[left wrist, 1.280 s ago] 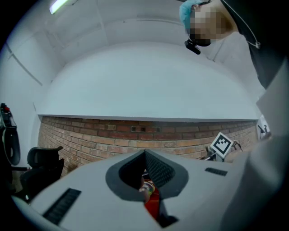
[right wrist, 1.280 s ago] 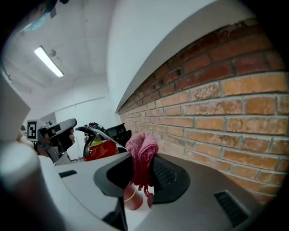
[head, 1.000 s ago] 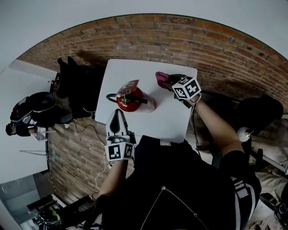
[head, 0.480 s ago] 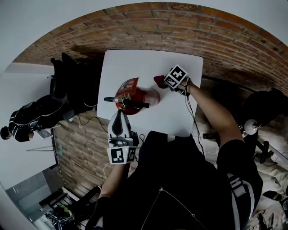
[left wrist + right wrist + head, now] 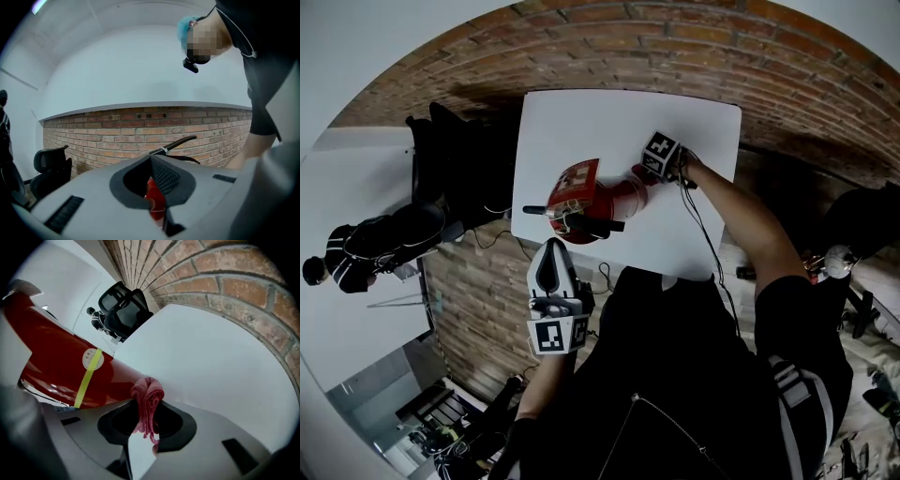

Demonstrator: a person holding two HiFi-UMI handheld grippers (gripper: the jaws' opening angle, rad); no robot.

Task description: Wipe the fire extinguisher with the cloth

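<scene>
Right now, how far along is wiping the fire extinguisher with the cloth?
Done: the cloth is pinched in the right hand-held gripper. In hand: it is at the red side of the fire extinguisher on the table, seemingly touching. Left: likely most of the wiping; the left hand-held gripper is shut, empty, short of the extinguisher.

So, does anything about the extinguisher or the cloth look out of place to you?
Nothing stands out: the fire extinguisher stands on the white table, and the right gripper holds the bunched pink cloth at its red side.
</scene>
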